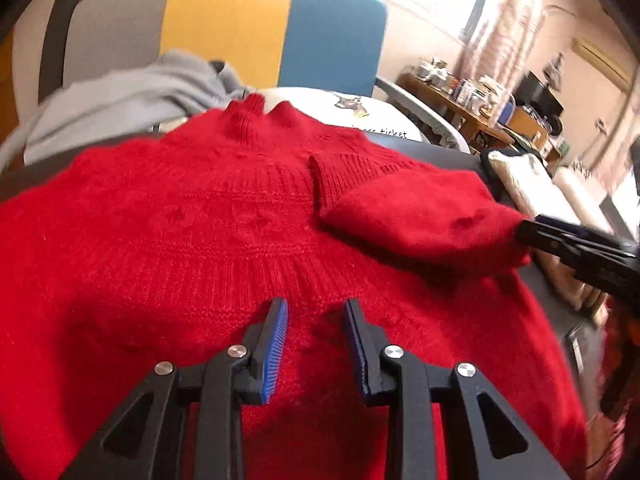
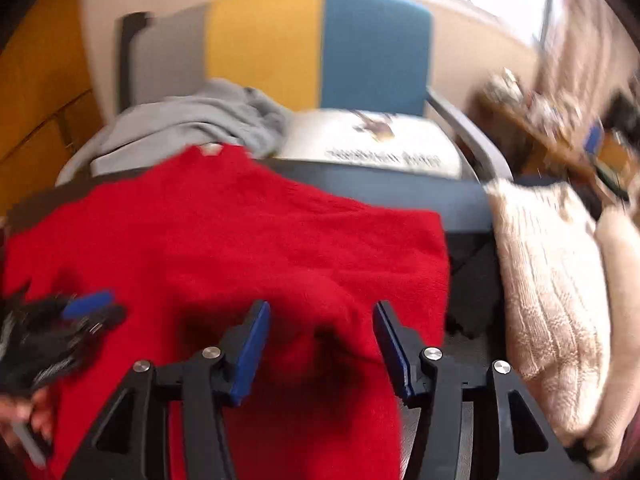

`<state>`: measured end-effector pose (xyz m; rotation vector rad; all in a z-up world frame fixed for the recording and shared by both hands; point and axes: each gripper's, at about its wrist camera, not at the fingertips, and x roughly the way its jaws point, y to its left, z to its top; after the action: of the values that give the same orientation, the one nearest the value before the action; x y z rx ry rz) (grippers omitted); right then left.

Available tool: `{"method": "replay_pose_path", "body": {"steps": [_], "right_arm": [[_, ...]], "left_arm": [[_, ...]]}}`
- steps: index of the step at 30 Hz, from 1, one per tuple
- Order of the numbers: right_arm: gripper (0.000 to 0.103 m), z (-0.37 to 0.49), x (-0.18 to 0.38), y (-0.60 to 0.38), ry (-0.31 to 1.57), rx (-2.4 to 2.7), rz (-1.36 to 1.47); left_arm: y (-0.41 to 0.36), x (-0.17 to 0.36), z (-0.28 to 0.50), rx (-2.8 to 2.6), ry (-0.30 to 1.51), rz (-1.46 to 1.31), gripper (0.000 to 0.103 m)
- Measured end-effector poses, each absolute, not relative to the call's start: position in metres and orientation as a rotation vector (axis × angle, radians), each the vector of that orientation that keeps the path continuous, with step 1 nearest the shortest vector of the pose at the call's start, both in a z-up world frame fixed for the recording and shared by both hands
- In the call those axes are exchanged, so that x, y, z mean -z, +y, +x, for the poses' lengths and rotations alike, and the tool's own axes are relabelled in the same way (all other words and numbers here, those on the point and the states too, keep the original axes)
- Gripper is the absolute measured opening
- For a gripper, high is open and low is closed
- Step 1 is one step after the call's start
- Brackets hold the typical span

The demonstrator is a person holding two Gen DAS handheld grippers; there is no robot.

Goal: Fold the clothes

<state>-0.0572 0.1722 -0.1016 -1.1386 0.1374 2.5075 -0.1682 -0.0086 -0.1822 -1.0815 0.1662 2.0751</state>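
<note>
A red knitted sweater (image 1: pixel 200 232) lies spread on a dark table, collar away from me. Its right sleeve (image 1: pixel 412 216) is folded inward across the chest, cuff toward the middle. My left gripper (image 1: pixel 316 320) is open and empty, hovering over the sweater's lower body. My right gripper (image 2: pixel 320 320) is open, its fingers either side of the red fabric at the sweater's right edge (image 2: pixel 280 264). In the left wrist view the right gripper (image 1: pixel 560 236) sits at the fold of the sleeve. In the right wrist view the left gripper (image 2: pixel 80 308) shows blurred at the left.
A grey garment (image 1: pixel 120 100) and a white printed cushion (image 2: pixel 380 140) lie on a chair with a yellow and blue back (image 1: pixel 280 20) behind the table. Cream knitted clothes (image 2: pixel 552 280) are stacked at the table's right. A cluttered wooden shelf (image 1: pixel 480 96) stands at the far right.
</note>
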Motion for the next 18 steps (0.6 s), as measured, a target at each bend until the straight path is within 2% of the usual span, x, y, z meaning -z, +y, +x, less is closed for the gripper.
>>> {"method": "replay_pose_path", "body": {"steps": [4,10,11,12,13,14,16,18], "right_arm": [[0.053,-0.059,0.098,0.112,-0.177,-2.629,-1.041],[0.051,-0.143,0.141,0.072,-0.415,-2.555,-1.197],[0.044,-0.154,0.152,0.075,-0.434,-2.510,-1.250],[0.027,-0.163,0.161,0.079,-0.435,-2.476,-1.293],[0.021,-0.164,0.163,0.089,-0.379,-2.479,-1.306],[0.009,-0.165,0.163,0.099,-0.314,-2.487,-1.313],[0.007,-0.157,0.149,0.120,-0.110,-2.532,-1.294],[0.007,-0.141,0.127,0.144,0.264,-2.644,-1.236]], "left_arm": [[-0.009,0.184,-0.167,-2.083,0.173,-1.068,0.029],[-0.008,0.186,-0.165,-2.094,0.189,-1.045,0.029],[-0.012,0.187,-0.167,-2.082,0.160,-1.048,0.029],[-0.015,0.188,-0.169,-2.068,0.127,-1.051,0.029],[-0.019,0.189,-0.172,-2.054,0.095,-1.057,0.029],[-0.022,0.190,-0.174,-2.038,0.057,-1.065,0.029],[-0.029,0.193,-0.180,-2.002,-0.022,-1.080,0.029],[-0.032,0.195,-0.184,-1.983,-0.064,-1.089,0.029]]}}
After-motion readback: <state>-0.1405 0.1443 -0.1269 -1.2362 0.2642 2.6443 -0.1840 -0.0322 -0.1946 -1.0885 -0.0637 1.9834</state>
